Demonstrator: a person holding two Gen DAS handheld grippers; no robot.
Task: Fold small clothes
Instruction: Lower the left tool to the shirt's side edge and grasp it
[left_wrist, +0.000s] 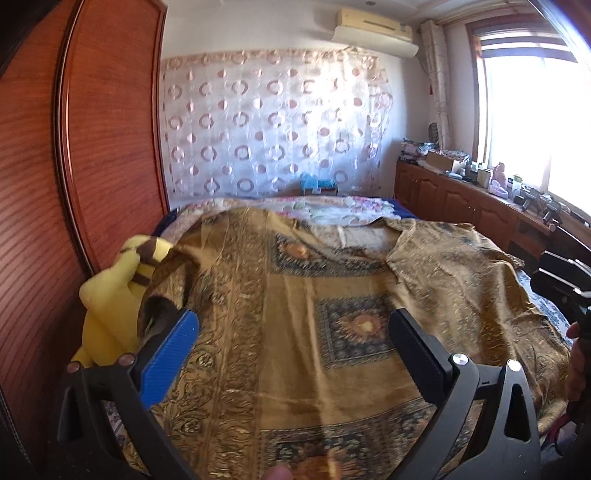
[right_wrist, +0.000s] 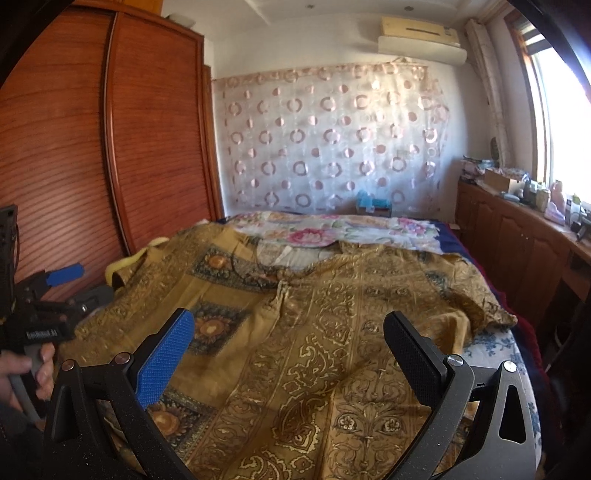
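A gold-brown patterned garment lies spread flat over the bed; it also fills the right wrist view, with its neckline toward the far end. My left gripper hovers open over its left part, nothing between the fingers. My right gripper hovers open over its middle, also empty. The left gripper also shows at the left edge of the right wrist view, held in a hand.
A yellow plush toy lies at the bed's left edge against a wooden wardrobe. A floral sheet covers the far end of the bed. A wooden cabinet with clutter runs under the window on the right.
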